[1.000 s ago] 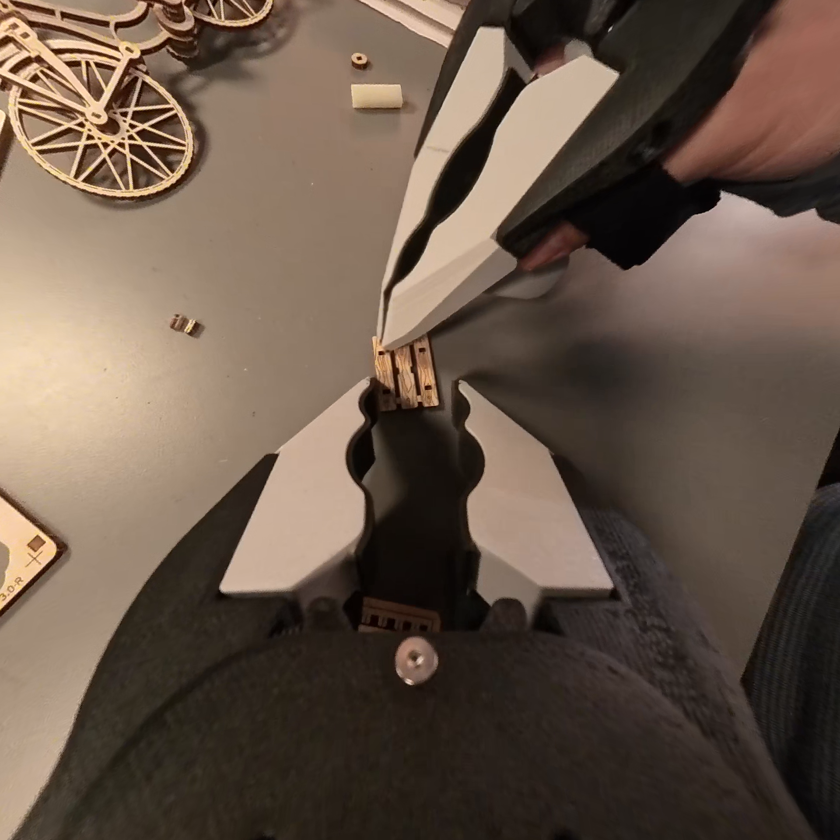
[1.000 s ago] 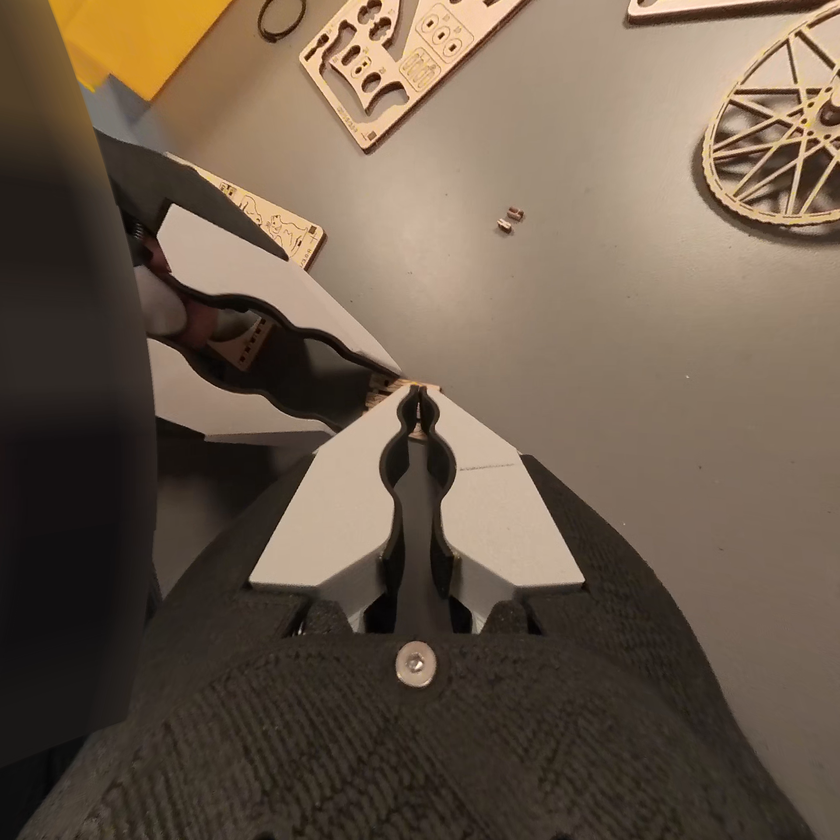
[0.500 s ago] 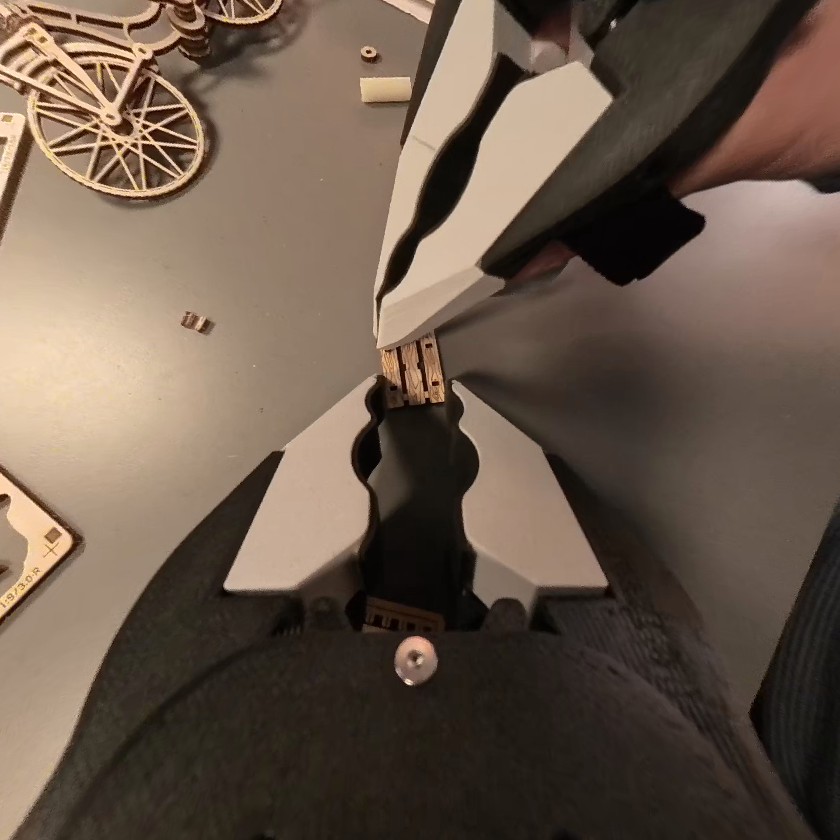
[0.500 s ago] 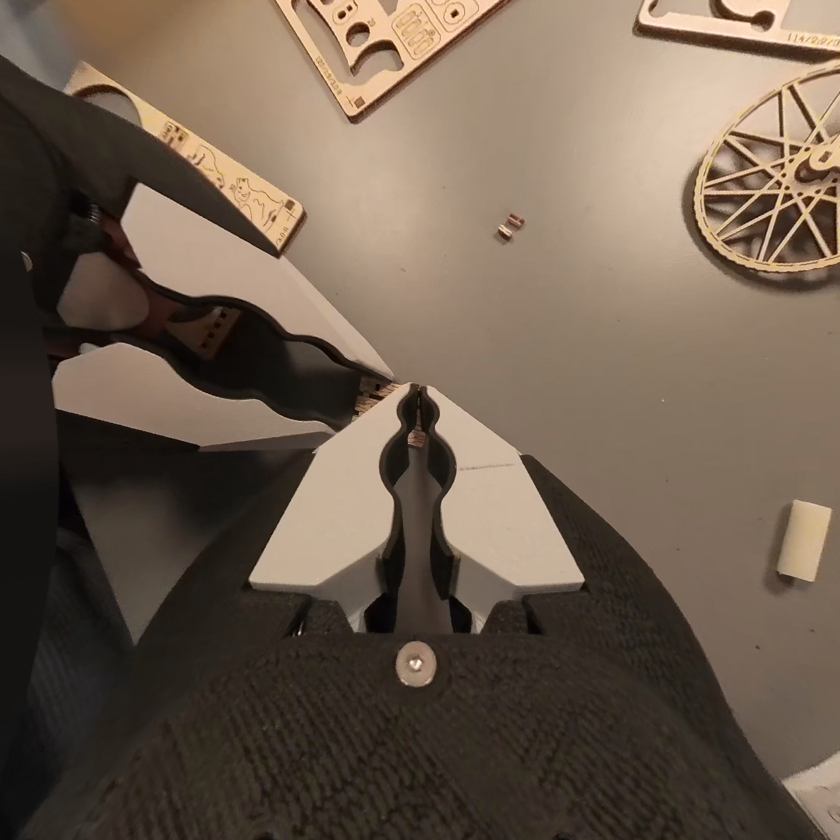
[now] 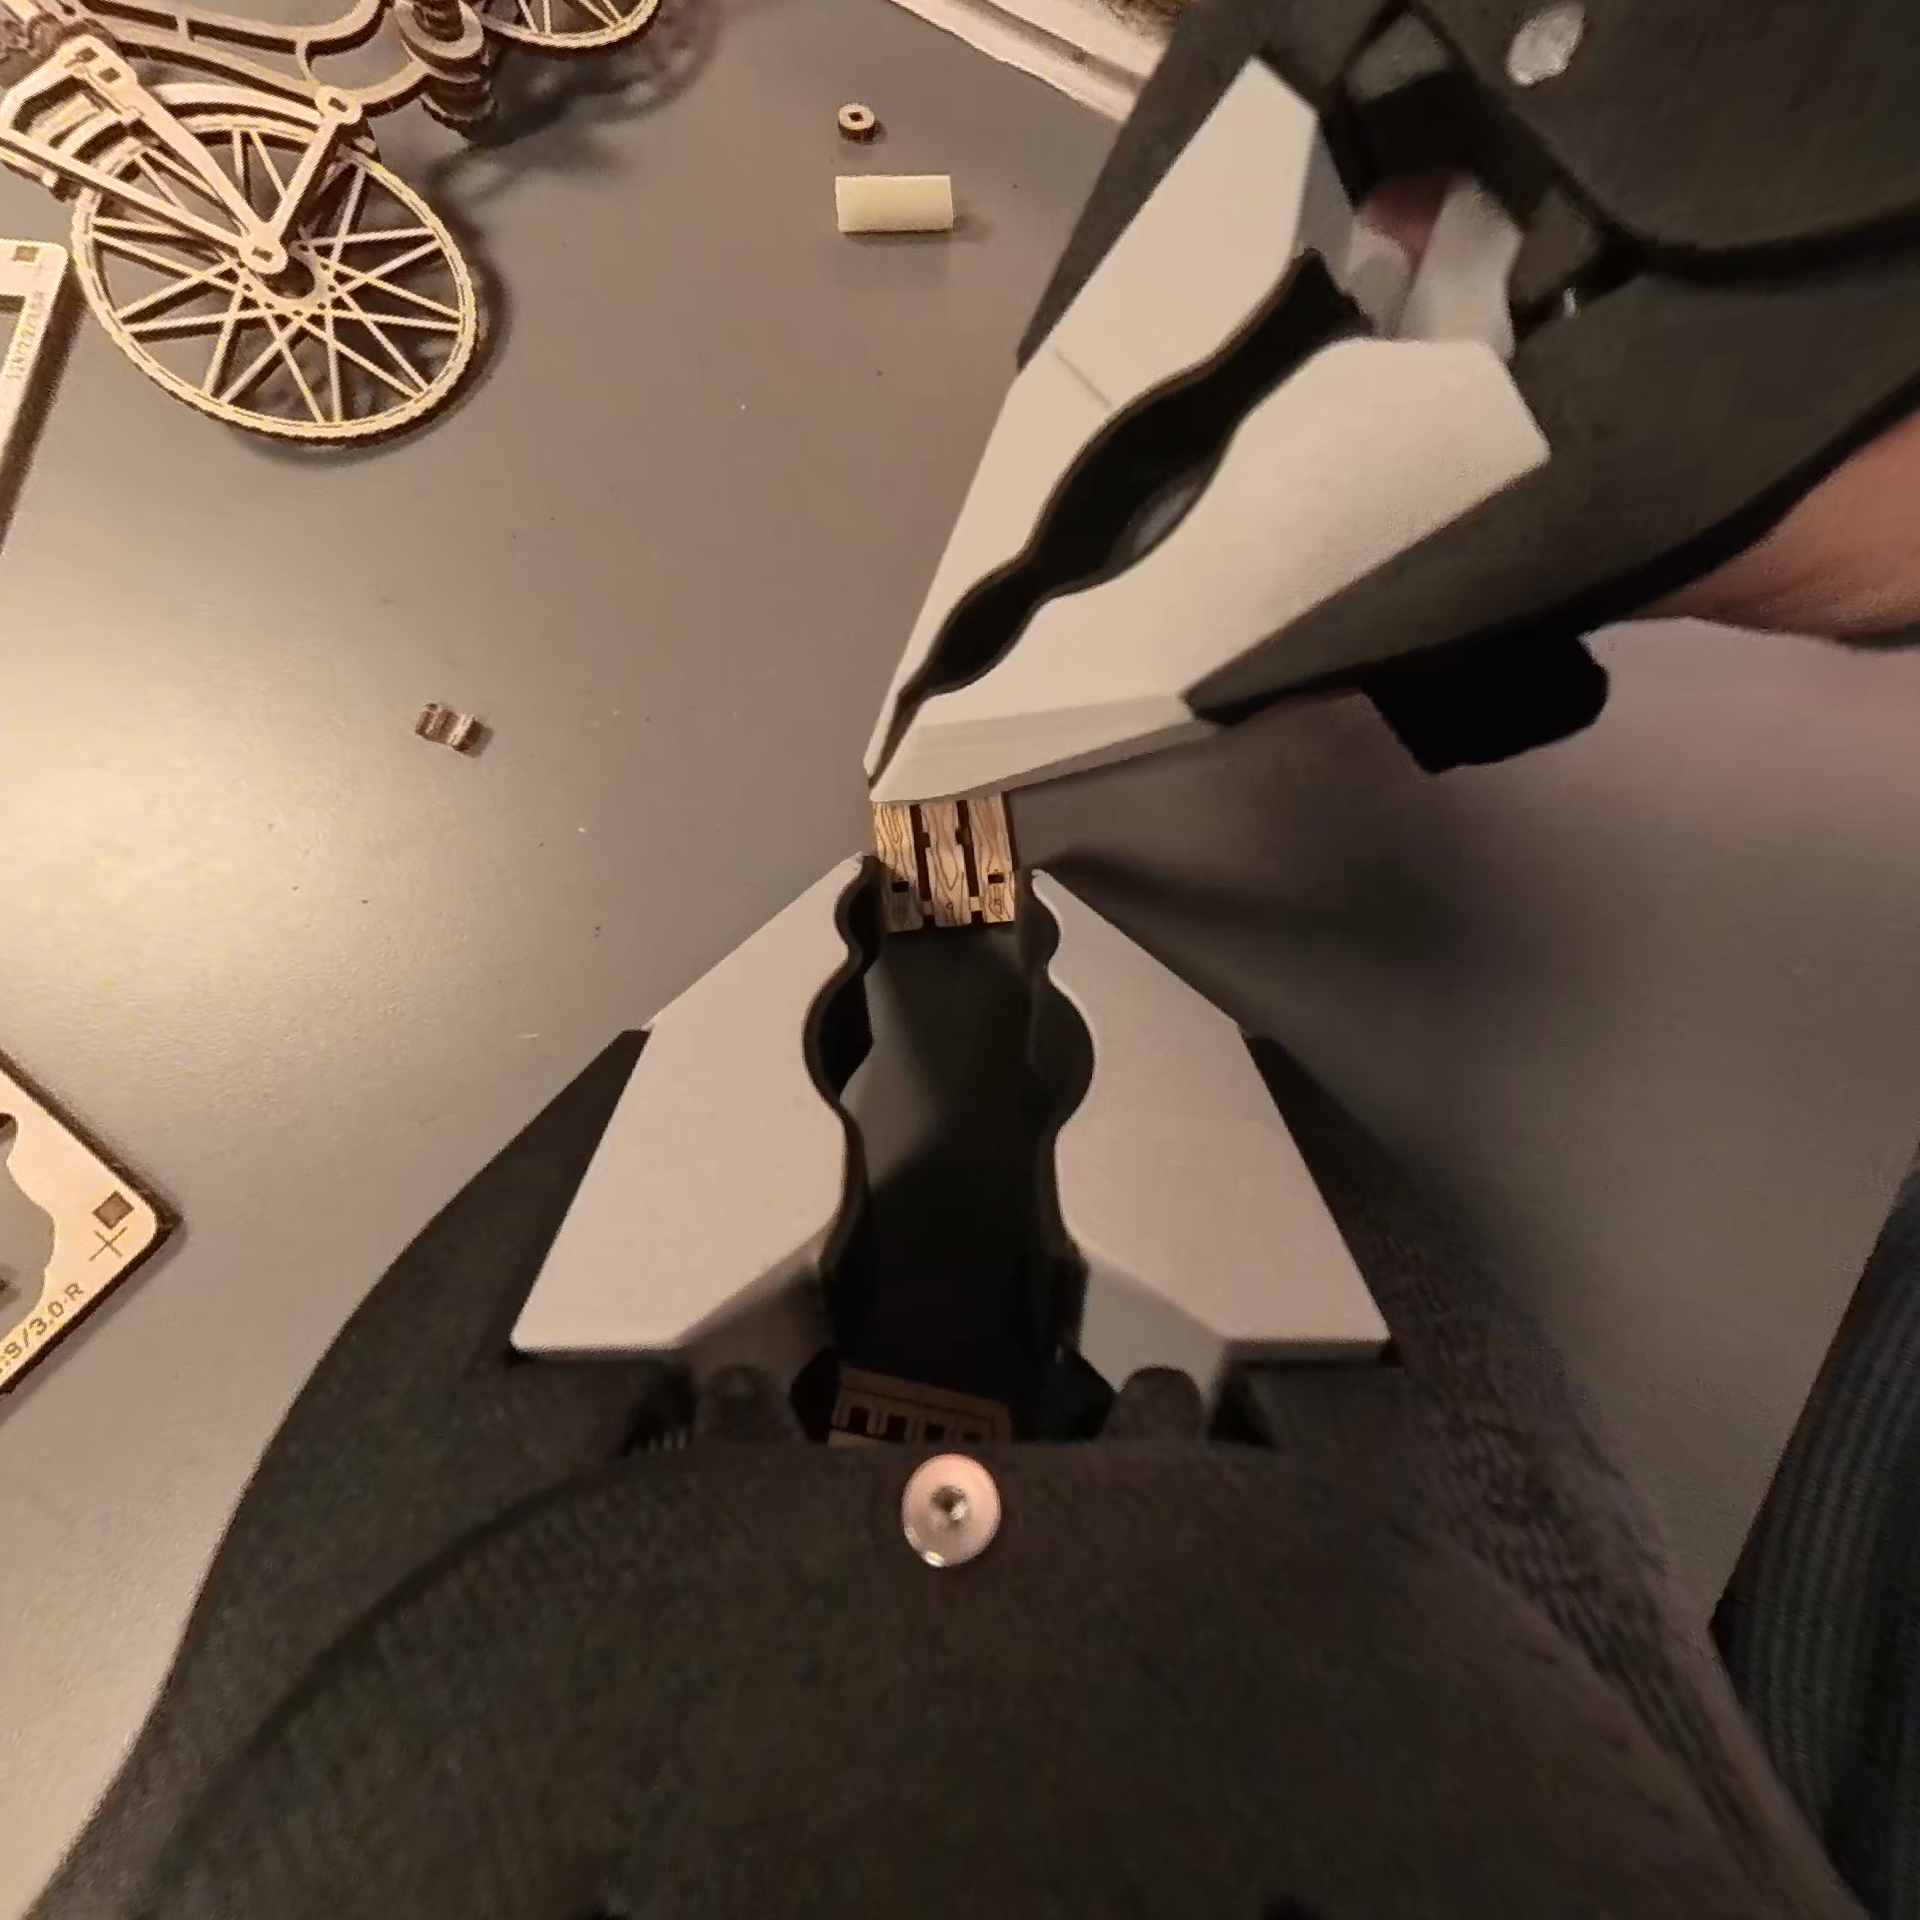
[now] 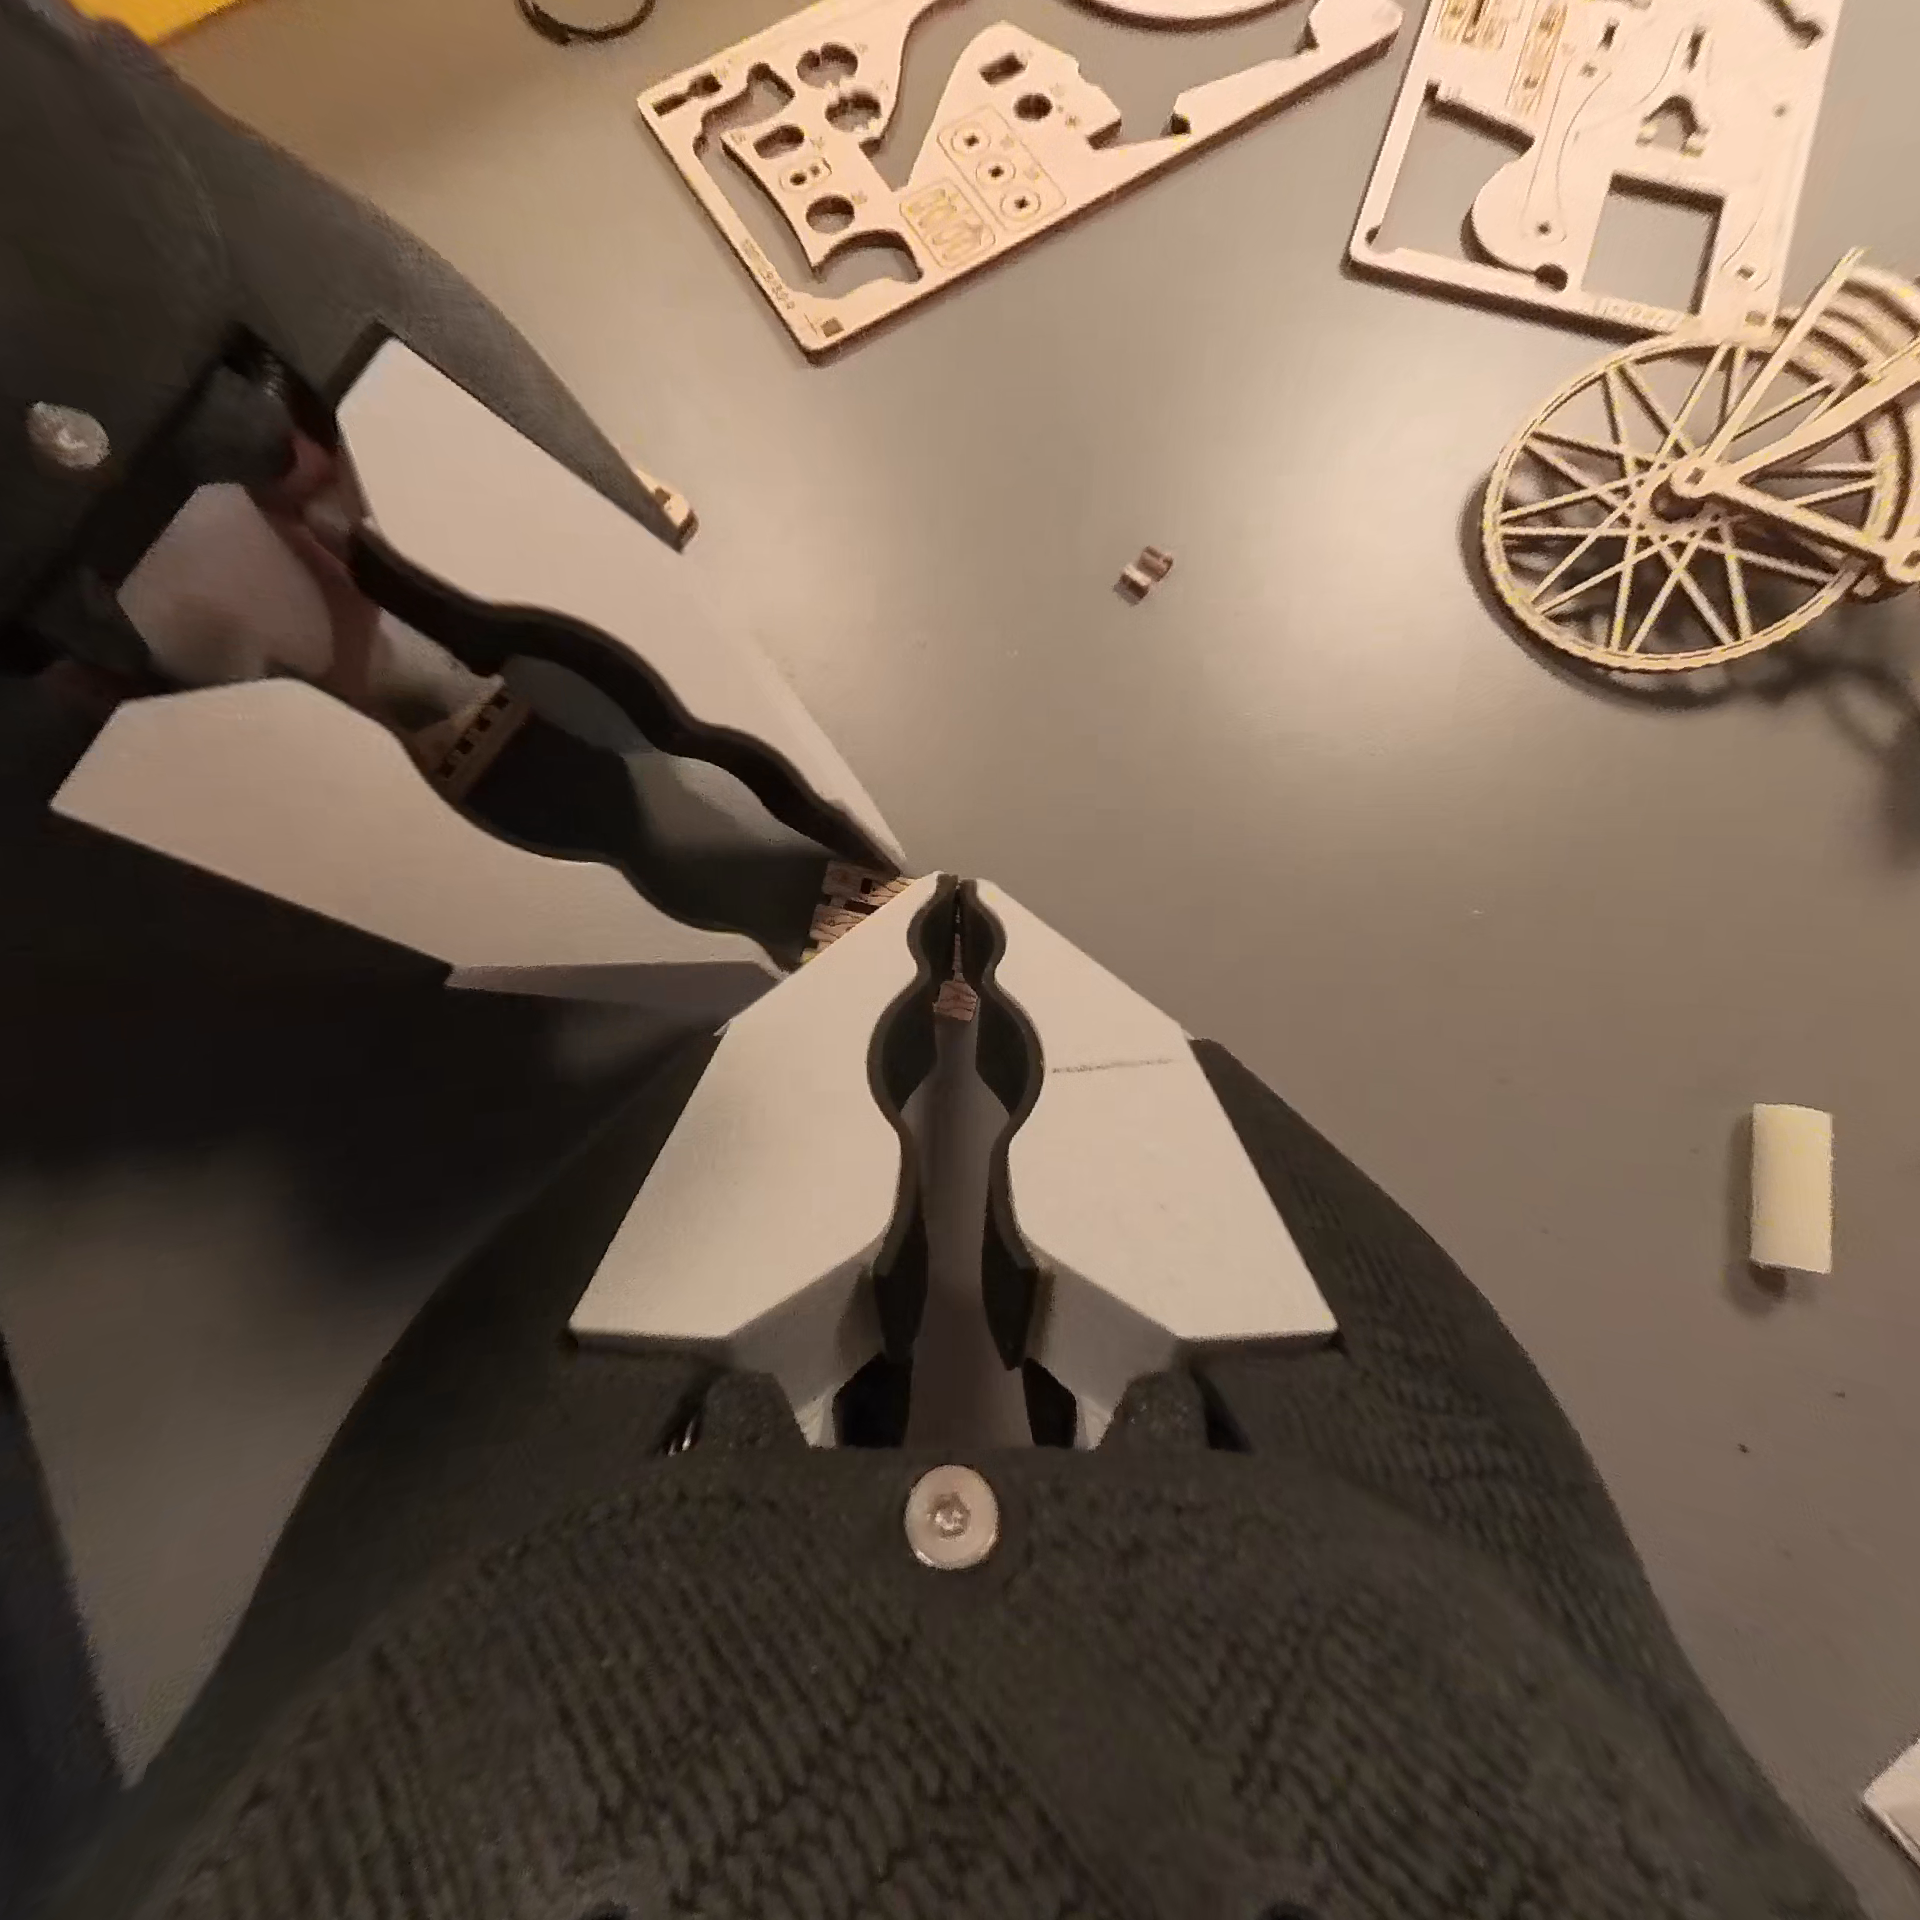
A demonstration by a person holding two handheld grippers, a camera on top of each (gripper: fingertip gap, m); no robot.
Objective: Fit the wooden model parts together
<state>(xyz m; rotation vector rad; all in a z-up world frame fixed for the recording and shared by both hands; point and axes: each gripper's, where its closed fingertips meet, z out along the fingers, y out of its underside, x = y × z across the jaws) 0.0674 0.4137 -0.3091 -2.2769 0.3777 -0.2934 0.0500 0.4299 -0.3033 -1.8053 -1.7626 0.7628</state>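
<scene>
Grippers meeting tip to tip over a grey table (image 5: 623,644), a small slatted wooden piece (image 5: 943,871) between them.

Left gripper (image 5: 945,883): fingers set apart, pinching the wooden piece by its two side edges. Right gripper (image 6: 948,888): fingers pressed nearly together on a thin wooden part (image 6: 954,1000), tips touching the piece's far edge. Wooden bicycle model (image 5: 260,239) far left; cut-out sheets (image 6: 997,156), cream block (image 5: 894,203), tiny ring (image 5: 855,122) and small loose bit (image 5: 452,724) lie apart.
</scene>
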